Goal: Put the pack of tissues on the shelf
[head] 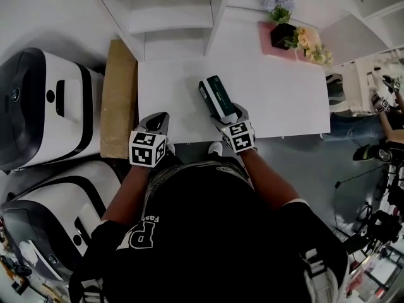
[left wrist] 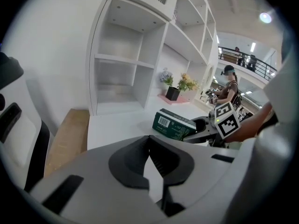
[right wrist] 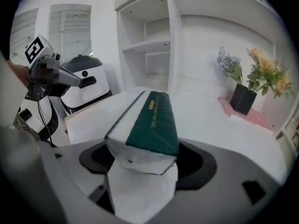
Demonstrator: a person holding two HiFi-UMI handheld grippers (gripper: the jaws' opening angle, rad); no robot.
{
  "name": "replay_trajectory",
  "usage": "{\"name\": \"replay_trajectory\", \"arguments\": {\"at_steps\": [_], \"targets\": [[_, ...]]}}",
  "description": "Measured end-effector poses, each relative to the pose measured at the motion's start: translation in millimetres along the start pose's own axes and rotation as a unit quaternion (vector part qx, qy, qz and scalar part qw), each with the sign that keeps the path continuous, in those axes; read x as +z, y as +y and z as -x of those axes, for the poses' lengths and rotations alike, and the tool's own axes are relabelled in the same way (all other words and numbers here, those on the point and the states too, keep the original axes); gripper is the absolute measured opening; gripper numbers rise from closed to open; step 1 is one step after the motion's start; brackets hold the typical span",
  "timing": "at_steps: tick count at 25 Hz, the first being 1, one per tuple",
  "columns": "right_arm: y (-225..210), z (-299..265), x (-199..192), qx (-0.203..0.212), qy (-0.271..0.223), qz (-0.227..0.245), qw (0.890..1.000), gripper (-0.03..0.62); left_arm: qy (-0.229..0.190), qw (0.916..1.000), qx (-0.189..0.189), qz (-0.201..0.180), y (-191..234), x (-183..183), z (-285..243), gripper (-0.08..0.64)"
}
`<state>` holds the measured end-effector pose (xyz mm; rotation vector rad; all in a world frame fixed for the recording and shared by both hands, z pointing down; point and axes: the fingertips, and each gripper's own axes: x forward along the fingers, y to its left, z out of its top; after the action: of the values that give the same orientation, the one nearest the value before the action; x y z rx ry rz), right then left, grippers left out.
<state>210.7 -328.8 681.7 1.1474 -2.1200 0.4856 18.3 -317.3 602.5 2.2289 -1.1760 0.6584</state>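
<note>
The person's two forearms reach forward from a black shirt, one gripper in each hand, at the near edge of the white bench (head: 287,100). The left gripper (head: 158,119) hovers at that edge with its dark jaws drawn together and nothing between them. Just to its right, the right gripper (head: 228,114) has its jaws clenched on one short end of the pack of tissues (head: 215,96) (green on its top and side, white at the gripped end). The pack sticks straight out from the jaws over the bench, toward the back. Whether its far end touches the surface cannot be told.

Along the bench's left side lies a pale wooden board (head: 118,96), and beyond that stand two white-and-black machines (head: 44,106). At the far right corner a black pot of flowers (head: 282,35) sits on a pink tray (head: 267,45). Behind the bench rises the white shelf unit (head: 169,19), well apart from the pack, its open compartments bare.
</note>
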Motion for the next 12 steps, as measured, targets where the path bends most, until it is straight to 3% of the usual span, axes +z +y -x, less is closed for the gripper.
{"name": "replay_trajectory", "arguments": {"at_steps": [12], "targets": [[4.7,17.4,21.5,0.01,-0.015,-0.026,0.999,0.374,-0.005,0.9999,0.01,-0.008,15.2,8.3,8.9,0.014]]}}
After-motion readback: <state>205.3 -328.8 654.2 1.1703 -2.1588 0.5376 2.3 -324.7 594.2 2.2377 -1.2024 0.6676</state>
